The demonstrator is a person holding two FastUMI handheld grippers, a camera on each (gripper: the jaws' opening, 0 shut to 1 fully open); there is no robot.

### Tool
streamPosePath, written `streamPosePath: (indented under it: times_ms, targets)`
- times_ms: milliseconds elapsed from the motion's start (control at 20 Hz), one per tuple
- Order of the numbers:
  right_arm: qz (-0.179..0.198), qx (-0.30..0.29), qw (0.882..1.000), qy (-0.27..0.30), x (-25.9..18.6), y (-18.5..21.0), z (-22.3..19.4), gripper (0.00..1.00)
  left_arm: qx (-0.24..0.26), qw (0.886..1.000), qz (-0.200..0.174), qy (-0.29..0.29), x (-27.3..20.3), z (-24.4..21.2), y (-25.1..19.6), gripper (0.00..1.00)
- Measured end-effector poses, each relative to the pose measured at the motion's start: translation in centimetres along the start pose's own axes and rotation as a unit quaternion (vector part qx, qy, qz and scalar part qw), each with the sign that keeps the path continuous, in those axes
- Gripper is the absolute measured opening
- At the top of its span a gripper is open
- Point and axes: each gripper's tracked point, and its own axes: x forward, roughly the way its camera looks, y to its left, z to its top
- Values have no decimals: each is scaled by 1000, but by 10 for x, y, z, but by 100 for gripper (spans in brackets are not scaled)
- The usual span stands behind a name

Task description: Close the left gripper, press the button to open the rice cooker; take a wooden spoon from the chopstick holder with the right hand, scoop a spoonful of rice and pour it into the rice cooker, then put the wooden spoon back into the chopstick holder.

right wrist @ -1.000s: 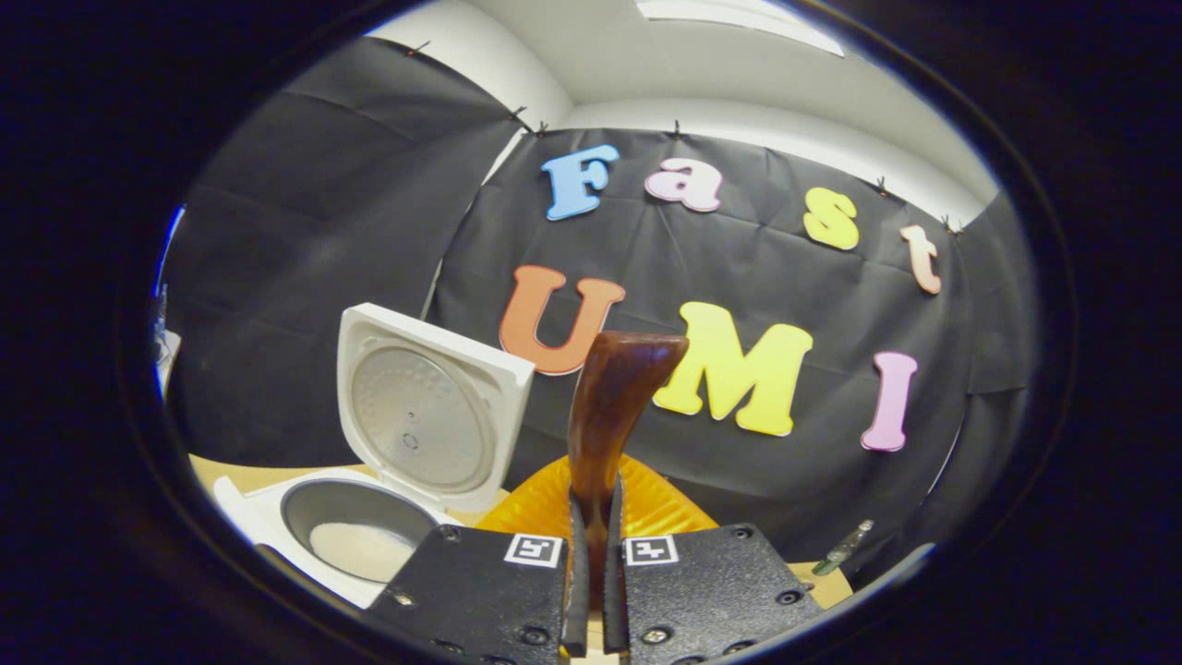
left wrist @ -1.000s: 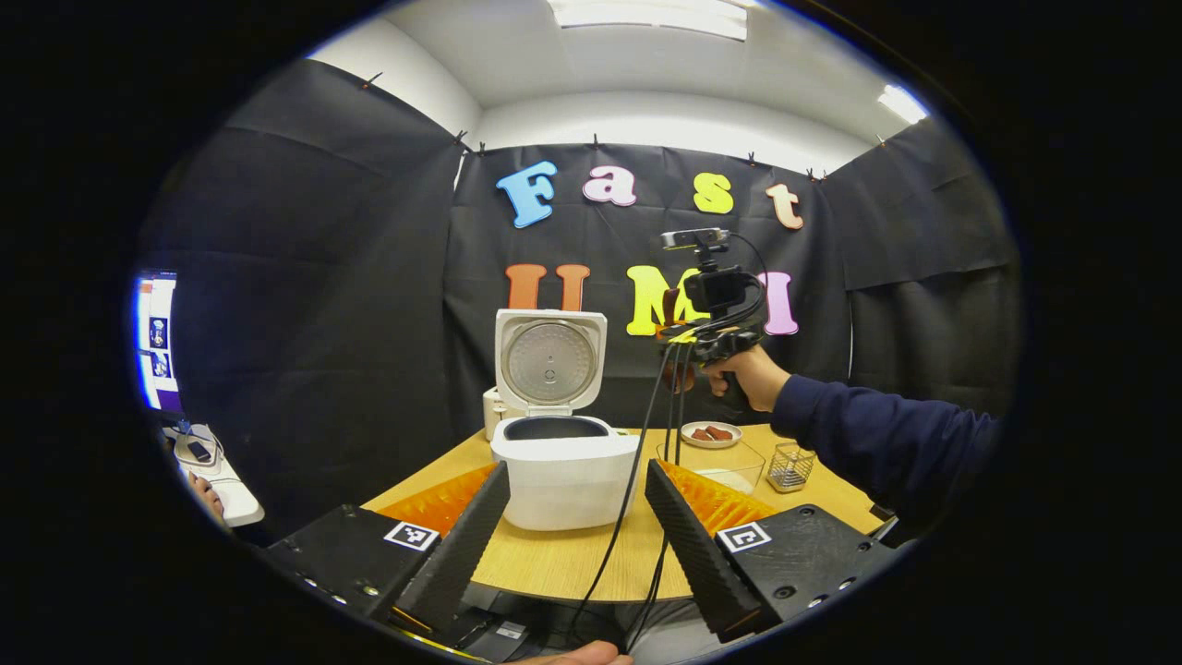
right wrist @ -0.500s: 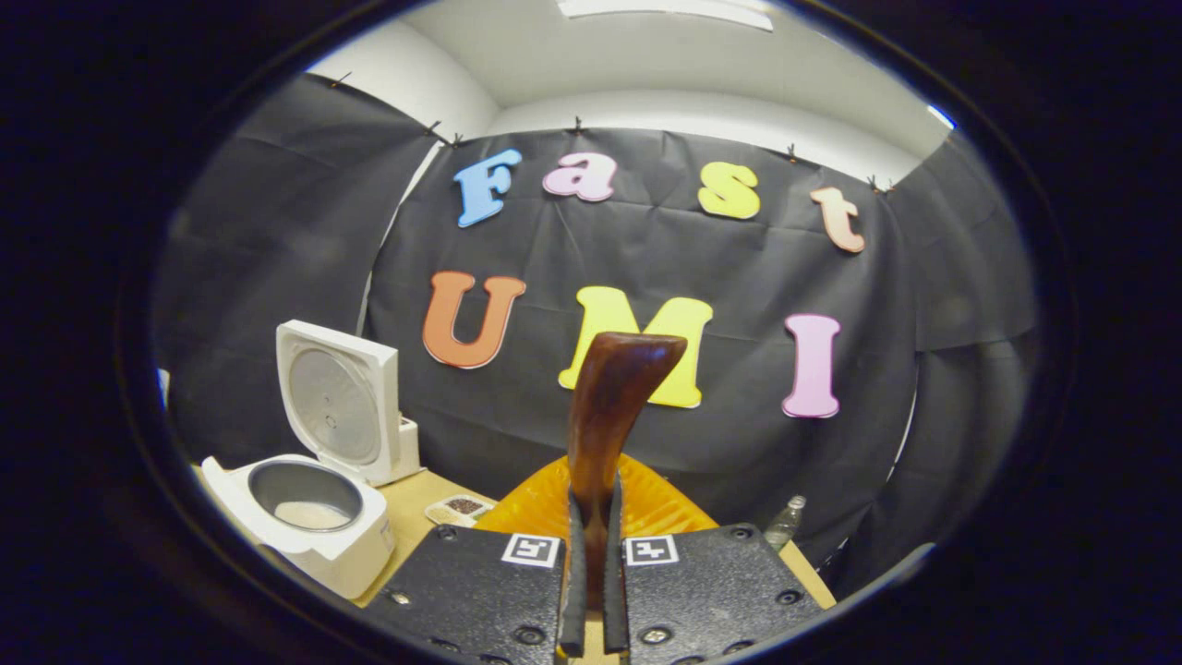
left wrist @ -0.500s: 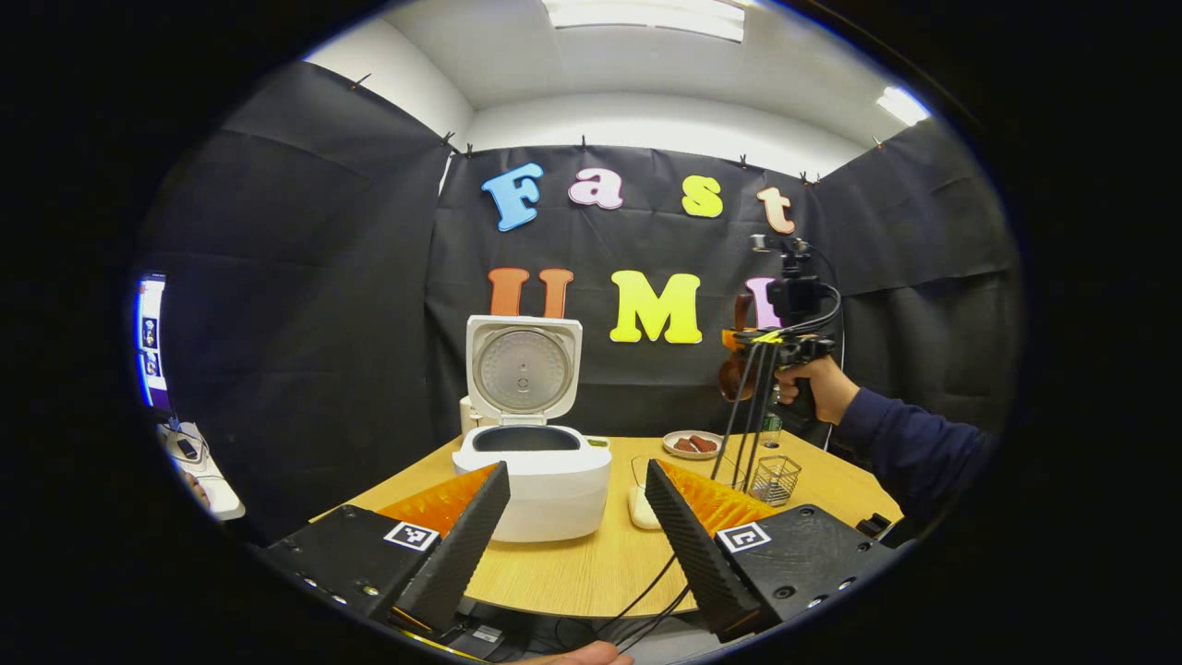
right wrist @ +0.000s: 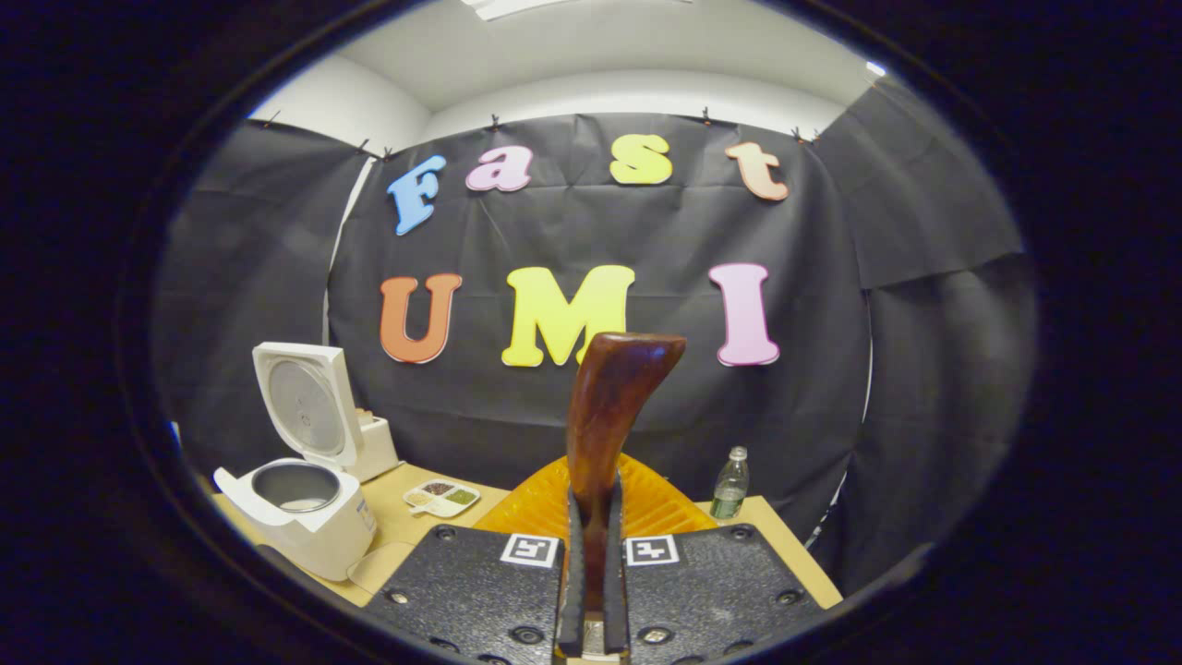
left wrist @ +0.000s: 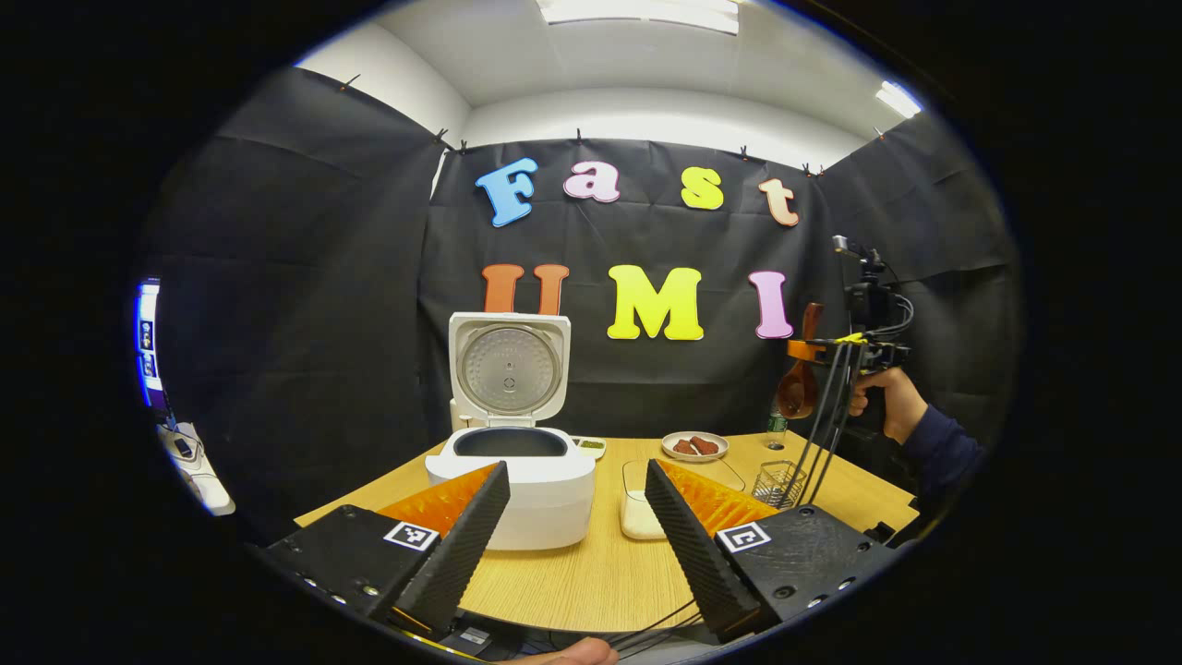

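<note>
In the left gripper view, the left gripper (left wrist: 577, 517) hangs low over the near edge of the counter (left wrist: 591, 573) with its jaws spread wide and nothing between them, facing the rice cooker (left wrist: 512, 485), whose lid stands upright. Far off to the right, the right gripper (left wrist: 813, 351) holds the wooden spoon (left wrist: 802, 383) upright, bowl downward, above the wire chopstick holder (left wrist: 776, 482), which stands on the counter beside a clear container of rice (left wrist: 642, 517). In the right gripper view, the jaws are pinched narrow on the spoon's handle, whose long axis rises straight ahead. The holder likely lies below and slightly leftward of the spoon, so the right hand is much the nearer for returning it.
</note>
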Motion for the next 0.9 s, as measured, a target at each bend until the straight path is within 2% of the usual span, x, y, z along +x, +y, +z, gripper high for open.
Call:
streamPosePath:
  times_ms: [200,450,550,650,700,750,850,900]
  targets:
    - [1,32,999,33,-1,-23,-48,16,-5,1000,17,-8,22,-2,5,94]
    - [-8,60,997,48,21,-48,-104,17,-28,999,12,24,53,-32,7,94]
    - [8,82,995,65,21,-48,-126,18,-27,999,20,28,65,-35,14,94]
    - [21,93,993,66,18,-47,-130,19,-26,999,27,24,80,-30,20,94]
    - [13,86,994,62,20,-51,-134,24,-27,999,29,24,89,-27,23,94]
    - [-5,82,995,56,20,-61,-131,48,-28,999,29,24,100,-23,26,94]
    - [-16,75,996,39,12,-65,-118,83,-37,998,31,27,121,-21,38,94]
    - [-26,73,996,34,5,-68,-116,87,-43,998,32,27,130,-20,44,94]
